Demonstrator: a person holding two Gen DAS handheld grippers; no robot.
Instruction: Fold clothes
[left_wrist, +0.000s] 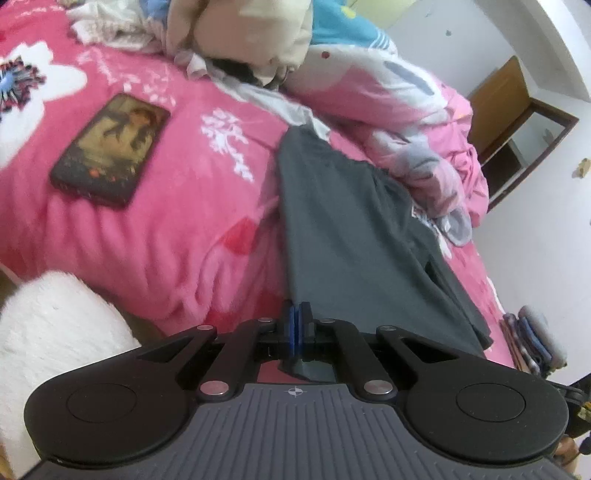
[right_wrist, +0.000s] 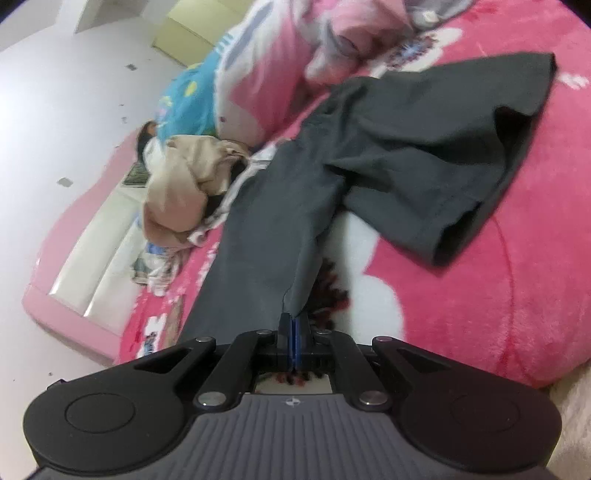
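- Soft, even indoor light, moderately bright; no glare.
- Motion blur smears the pink blanket (left_wrist: 155, 236) toward 9 o'clock.
- Fisheye bending curves the wall (left_wrist: 546, 258) at 3 o'clock.
- Faint shadow beneath the dark garment (right_wrist: 424, 147).

A: You're looking at a dark grey shirt (left_wrist: 343, 229), plain, with no print showing on it.

B: And under it?

A: Your blanket (left_wrist: 166, 236) is hot pink with white flowers and white leafy sprigs; one flower in your right view has a dark red and black centre. The quilt (left_wrist: 399, 122) is pink and white with grey patches, turning turquoise further up.

B: The rest?

A: You have a beige garment (right_wrist: 177, 192) in the pile, and a phone (left_wrist: 110, 147) with a brownish picture on it.
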